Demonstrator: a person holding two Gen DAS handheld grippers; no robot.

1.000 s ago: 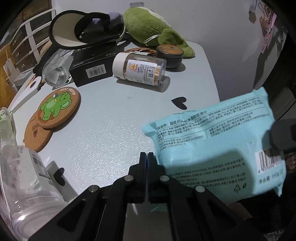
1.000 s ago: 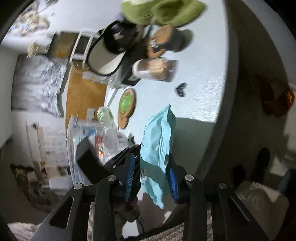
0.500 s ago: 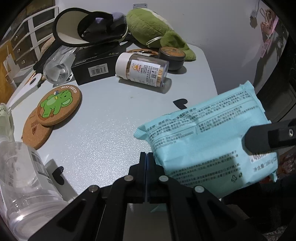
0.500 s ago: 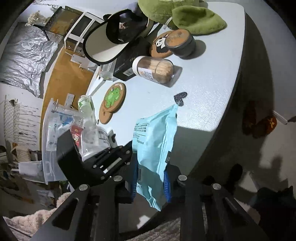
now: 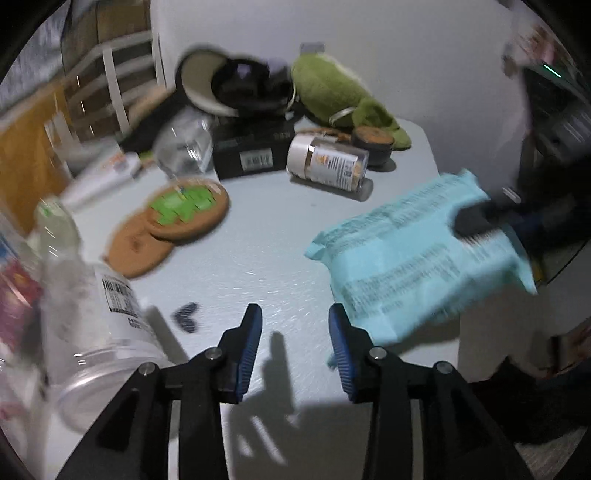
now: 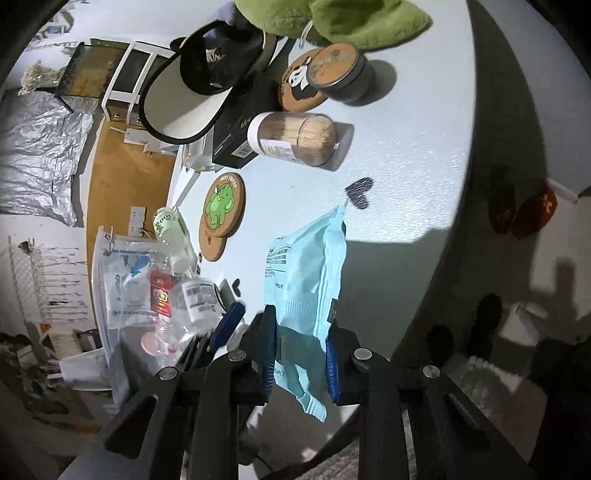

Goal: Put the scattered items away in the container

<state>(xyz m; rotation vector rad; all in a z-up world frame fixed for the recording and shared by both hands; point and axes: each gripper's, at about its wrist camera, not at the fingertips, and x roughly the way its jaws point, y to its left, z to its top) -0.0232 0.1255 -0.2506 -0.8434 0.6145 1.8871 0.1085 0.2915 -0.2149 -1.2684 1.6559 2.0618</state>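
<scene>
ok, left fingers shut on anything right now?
No. The left gripper is open, bare table between its fingers; the right gripper holds the blue packet.

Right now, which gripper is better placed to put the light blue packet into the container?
Right. The right gripper is shut on the light blue packet, while the left gripper is open and holds nothing.

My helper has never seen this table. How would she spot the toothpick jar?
On the white table, look toward the green plush at the far end. The toothpick jar lies on its side beside the black box: clear, white-capped, packed with pale sticks.
</scene>
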